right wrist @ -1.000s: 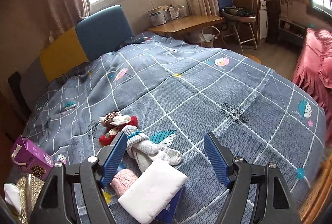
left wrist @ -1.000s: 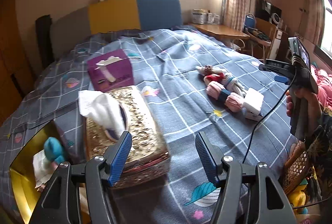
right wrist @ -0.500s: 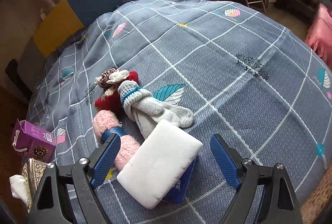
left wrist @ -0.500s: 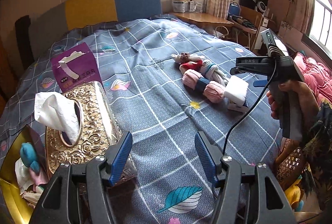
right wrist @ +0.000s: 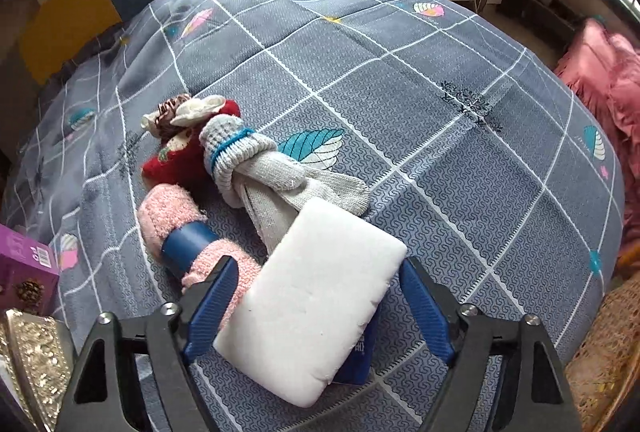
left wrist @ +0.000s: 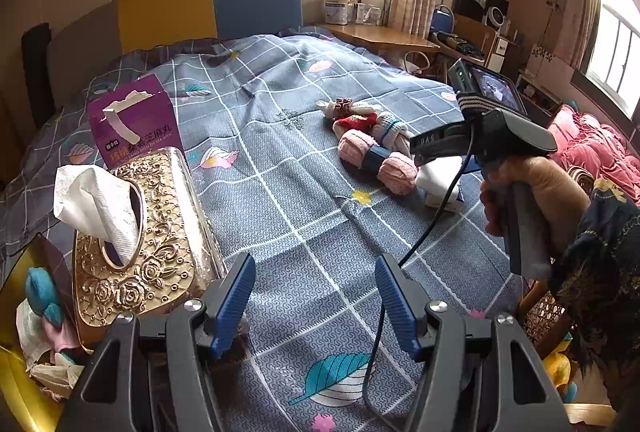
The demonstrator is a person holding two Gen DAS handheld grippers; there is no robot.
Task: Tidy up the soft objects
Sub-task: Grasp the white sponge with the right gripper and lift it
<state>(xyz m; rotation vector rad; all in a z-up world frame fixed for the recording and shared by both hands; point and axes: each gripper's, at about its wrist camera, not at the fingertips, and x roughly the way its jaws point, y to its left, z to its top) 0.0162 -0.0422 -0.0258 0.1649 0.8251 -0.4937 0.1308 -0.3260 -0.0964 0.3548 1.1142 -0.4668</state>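
The bed (left wrist: 304,191), under a grey checked cover, carries everything. Near its left edge stand a gold tissue box (left wrist: 140,232) and, just behind it, a purple carton (left wrist: 132,123); at the near left corner a yellow bin (left wrist: 24,372) already holds a few soft items, among them something teal, so by my reading part of the sorting is done. Still loose toward the right edge is a cluster of soft things, touching or overlapping: a white sponge (right wrist: 316,300) lying on a blue pack (right wrist: 360,356), grey socks (right wrist: 272,167) bundled with a blue band, pink socks (right wrist: 180,220) in a blue sleeve, and a small red doll (right wrist: 184,147). The right claw (right wrist: 316,308) points steeply down over the sponge, its jaws closing with the sponge between them; the pads are close beside its edges but do not seem to press yet, so nothing is held. The left claw (left wrist: 316,300) hangs wide apart and empty over bare cover near the tissue box. The whole cluster remains to be moved, sponge likely first.
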